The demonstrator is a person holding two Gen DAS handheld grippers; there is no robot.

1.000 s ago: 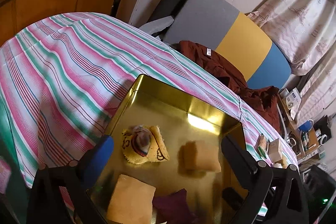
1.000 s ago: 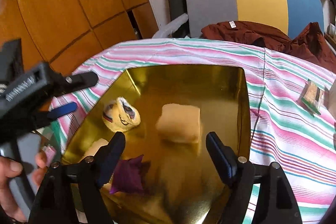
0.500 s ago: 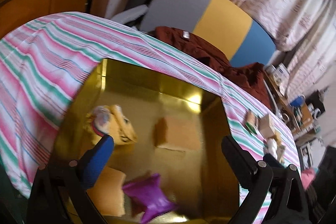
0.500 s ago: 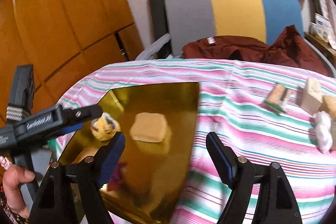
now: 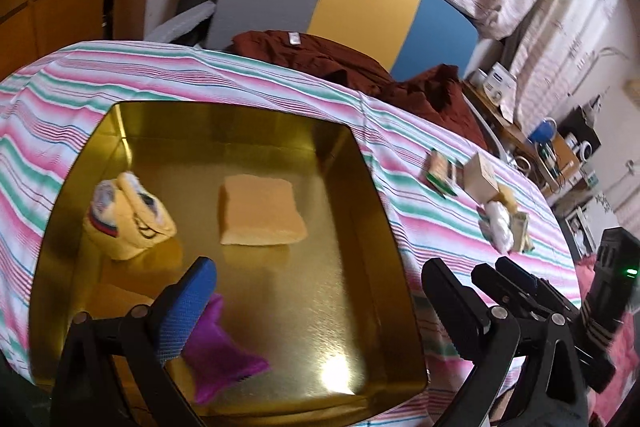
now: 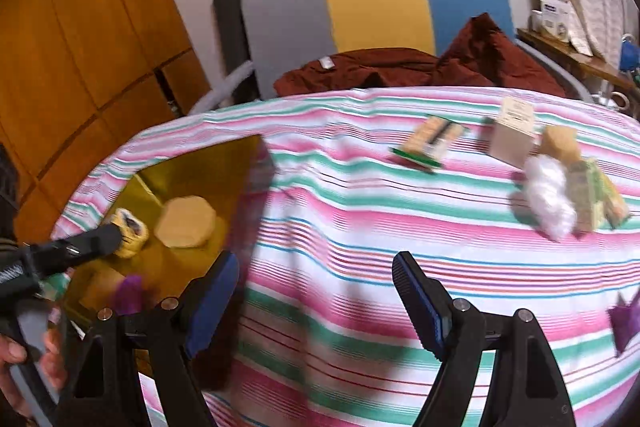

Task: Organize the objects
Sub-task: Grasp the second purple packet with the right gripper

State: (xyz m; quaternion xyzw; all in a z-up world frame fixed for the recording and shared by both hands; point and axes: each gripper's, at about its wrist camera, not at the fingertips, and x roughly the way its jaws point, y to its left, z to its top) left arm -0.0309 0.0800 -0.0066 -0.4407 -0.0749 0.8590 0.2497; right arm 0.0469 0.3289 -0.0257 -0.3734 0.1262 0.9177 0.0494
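Observation:
A gold metal tray (image 5: 352, 187) lies on the striped cloth. It holds a yellow sock bundle (image 5: 128, 223), a tan sponge (image 5: 260, 215) and a purple pouch (image 5: 216, 347). My left gripper (image 5: 320, 291) hovers open over the tray's near half, nothing between its fingers. My right gripper (image 6: 316, 291) stands open above bare striped cloth, just right of the tray (image 6: 188, 167). Further right lie a green-edged packet (image 6: 430, 141), a beige box (image 6: 514, 133), a white fluffy wad (image 6: 548, 199), a tan sponge (image 6: 560, 143) and another purple pouch (image 6: 626, 319).
A dark red garment (image 6: 400, 71) is heaped at the table's far edge, before a grey, yellow and blue chair back (image 6: 376, 3). Wooden panelling (image 6: 80, 39) stands at the left. A cluttered shelf (image 5: 552, 147) lies beyond the table's right end.
Both grippers have swung to the right. The right one has left the tray and now hangs over the cloth, with the loose items in sight. Both stay open.

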